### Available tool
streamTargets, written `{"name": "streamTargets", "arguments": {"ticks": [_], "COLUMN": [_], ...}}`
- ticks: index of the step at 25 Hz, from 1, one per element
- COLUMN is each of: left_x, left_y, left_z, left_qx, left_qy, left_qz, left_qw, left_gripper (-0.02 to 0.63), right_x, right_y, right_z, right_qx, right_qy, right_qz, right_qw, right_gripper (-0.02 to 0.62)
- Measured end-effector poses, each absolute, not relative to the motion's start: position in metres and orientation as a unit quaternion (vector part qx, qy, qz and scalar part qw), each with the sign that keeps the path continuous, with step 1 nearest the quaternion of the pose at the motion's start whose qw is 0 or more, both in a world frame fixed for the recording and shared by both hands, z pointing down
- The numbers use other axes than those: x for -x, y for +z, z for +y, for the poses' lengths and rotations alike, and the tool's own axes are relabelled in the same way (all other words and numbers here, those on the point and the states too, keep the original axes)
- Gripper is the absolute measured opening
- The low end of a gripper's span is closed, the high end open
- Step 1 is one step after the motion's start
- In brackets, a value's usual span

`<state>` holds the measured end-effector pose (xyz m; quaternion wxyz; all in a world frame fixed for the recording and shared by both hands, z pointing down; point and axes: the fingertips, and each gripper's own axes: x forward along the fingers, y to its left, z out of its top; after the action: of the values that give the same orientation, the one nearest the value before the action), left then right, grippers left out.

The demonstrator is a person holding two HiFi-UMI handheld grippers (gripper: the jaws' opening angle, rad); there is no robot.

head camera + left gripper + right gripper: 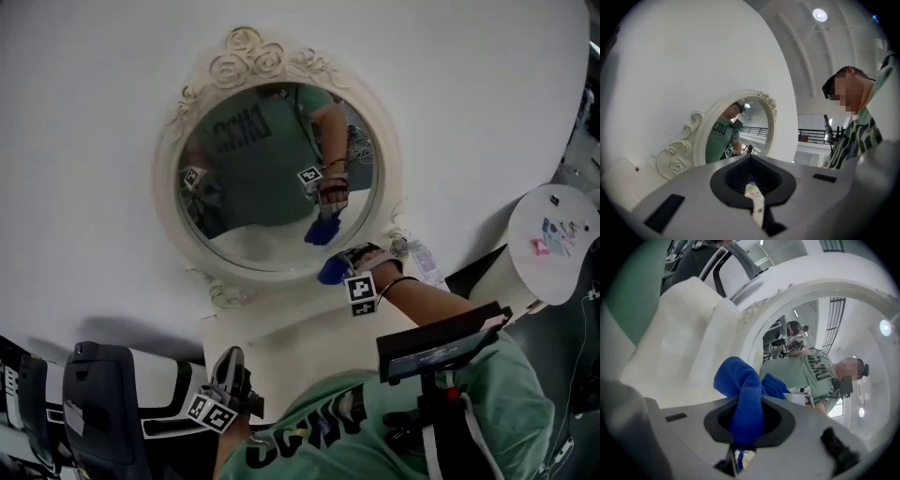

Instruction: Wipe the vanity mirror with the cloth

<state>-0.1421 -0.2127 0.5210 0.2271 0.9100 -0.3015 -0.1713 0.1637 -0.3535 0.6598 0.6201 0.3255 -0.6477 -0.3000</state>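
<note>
**Cloth held at the mirror's lower right rim**

Cloth (330, 272) first: it is blue, nappy and limp, and the right gripper (341, 266) is clamped on a bunched fold of it. In the right gripper view the cloth (745, 397) runs down between the jaws, and a loose lobe flops forward past them. We judge it light and soft. It will mould itself to a flat surface, but it can also fold over on itself, so the free lobe should lead and the grip should stay on the bunched part.

In the head view the cloth sits just right of centre, at the lower right rim of the vanity mirror (262, 225), with its blue reflection close above it in the glass. We cannot tell whether it touches the glass yet.

The mirror fills the upper middle of that view and is propped against a white surface. Its round glass sits in a cream frame with raised scrollwork. We take the glass to be stiff, smooth and breakable, and the mirror likely to shift under a hard push. Light strokes are called for, and any steadying hold belongs on the frame, not the glass.

The left gripper (228, 367) hangs at lower left, well apart from the mirror. Its jaws look closed together and hold nothing.
</note>
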Motion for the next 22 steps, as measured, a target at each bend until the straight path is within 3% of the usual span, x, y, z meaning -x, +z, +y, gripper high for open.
{"name": "streamTargets", "arguments": {"ticks": [8,12,19,22], "left_x": [-0.005,-0.028,-0.03,-0.014], "left_y": [0.514,0.514,0.526,0.527], "left_z": [-0.184,-0.175,-0.175,-0.175], "left_qx": [-0.925,-0.93,-0.951,-0.953], "left_qy": [-0.12,-0.103,-0.07,-0.081], "left_qz": [-0.279,-0.267,-0.227,-0.217], "left_qw": [0.23,0.233,0.2,0.194], "left_gripper": [0.0,0.0,0.0,0.0], "right_x": [-0.204,-0.202,-0.22,-0.2], "right_y": [0.644,0.645,0.605,0.596], "right_z": [-0.244,-0.195,-0.19,-0.188], "right_qx": [-0.371,-0.37,-0.431,-0.438], "right_qy": [-0.1,0.013,0.076,0.079], "right_qz": [-0.843,-0.891,-0.886,-0.882], "right_qw": [0.377,0.262,0.156,0.158], "right_gripper": [0.049,0.049,0.049,0.049]}}
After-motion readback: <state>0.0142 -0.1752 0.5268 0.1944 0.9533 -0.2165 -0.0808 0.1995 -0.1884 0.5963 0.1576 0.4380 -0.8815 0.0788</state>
